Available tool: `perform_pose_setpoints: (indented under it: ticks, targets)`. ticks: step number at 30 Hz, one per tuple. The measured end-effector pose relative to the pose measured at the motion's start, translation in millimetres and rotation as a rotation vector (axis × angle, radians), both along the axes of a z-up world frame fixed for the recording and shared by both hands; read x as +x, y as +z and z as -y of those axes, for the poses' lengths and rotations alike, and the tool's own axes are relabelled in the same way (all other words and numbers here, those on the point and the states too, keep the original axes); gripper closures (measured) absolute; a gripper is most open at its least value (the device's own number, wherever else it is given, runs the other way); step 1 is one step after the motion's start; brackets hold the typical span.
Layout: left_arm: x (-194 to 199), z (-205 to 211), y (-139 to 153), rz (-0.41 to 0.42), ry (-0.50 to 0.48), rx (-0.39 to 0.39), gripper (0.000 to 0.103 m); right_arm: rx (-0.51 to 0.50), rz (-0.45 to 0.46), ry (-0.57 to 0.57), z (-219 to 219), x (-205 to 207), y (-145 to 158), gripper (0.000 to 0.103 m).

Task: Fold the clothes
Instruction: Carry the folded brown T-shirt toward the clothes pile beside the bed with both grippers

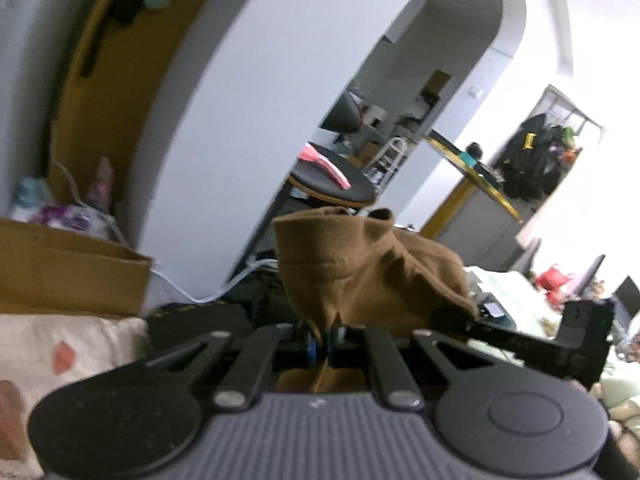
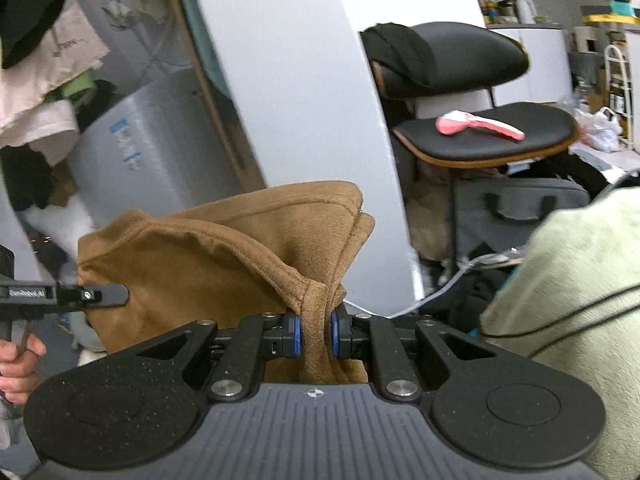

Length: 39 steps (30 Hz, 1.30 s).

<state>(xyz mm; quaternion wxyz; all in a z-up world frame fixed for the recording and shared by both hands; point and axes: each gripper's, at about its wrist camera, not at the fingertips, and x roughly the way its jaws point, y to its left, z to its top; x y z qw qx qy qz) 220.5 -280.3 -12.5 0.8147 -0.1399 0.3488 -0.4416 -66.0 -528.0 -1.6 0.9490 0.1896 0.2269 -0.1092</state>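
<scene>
**Brown garment carried between two grips, mid-fold**

The brown garment (image 2: 208, 248) hung bunched in the air between both tools, above a pale patterned bed (image 1: 60, 352). The right hand-held gripper (image 2: 316, 334) was clamped on one hem; the left hand-held gripper (image 1: 322, 346) pinched another edge. Next, I judged, it needed laying flat, edges aligned.

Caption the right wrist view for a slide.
Right gripper clamps a bunched fold of brown garment, black chair behind.
</scene>
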Motion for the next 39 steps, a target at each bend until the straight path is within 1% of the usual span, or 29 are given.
perform_pose_setpoints:
  ticks: [4, 9, 12, 18, 25, 32, 36, 39]
  targets:
    - [8.2, 17.1, -30.1, -0.022, -0.043, -0.003, 0.098, 0.000, -0.019, -0.034, 15.3, -1.2, -26.1, 0.090]
    - [15.4, 27.6, -73.4, -0.077, -0.063, -0.019, 0.098, -0.007, -0.055, -0.057, 28.8, 0.5, -61.1, 0.090]
    - [17.8, 34.6, -93.4, -0.101, -0.073, -0.026, 0.098, -0.008, -0.083, -0.061, 34.8, 2.1, -79.8, 0.090]
    - [20.8, 43.2, -118.1, -0.117, -0.099, -0.032, 0.098, -0.003, -0.120, -0.084, 48.2, 8.7, -110.9, 0.090]
    - [35.5, 54.1, -150.5, -0.123, -0.116, -0.035, 0.098, -0.007, -0.162, -0.089, 57.5, 25.3, -145.2, 0.090]
    - [61.2, 52.3, -185.5, -0.159, -0.088, -0.068, 0.098, -0.010, -0.199, -0.117, 65.2, 47.4, -178.8, 0.090]
    - [75.7, 50.0, -195.0, -0.166, -0.077, -0.082, 0.098, -0.024, -0.205, -0.126, 68.7, 61.2, -189.9, 0.090]
    - [85.2, 48.1, -198.6, -0.158, -0.079, -0.083, 0.098, -0.035, -0.201, -0.134, 72.1, 72.0, -190.4, 0.090]
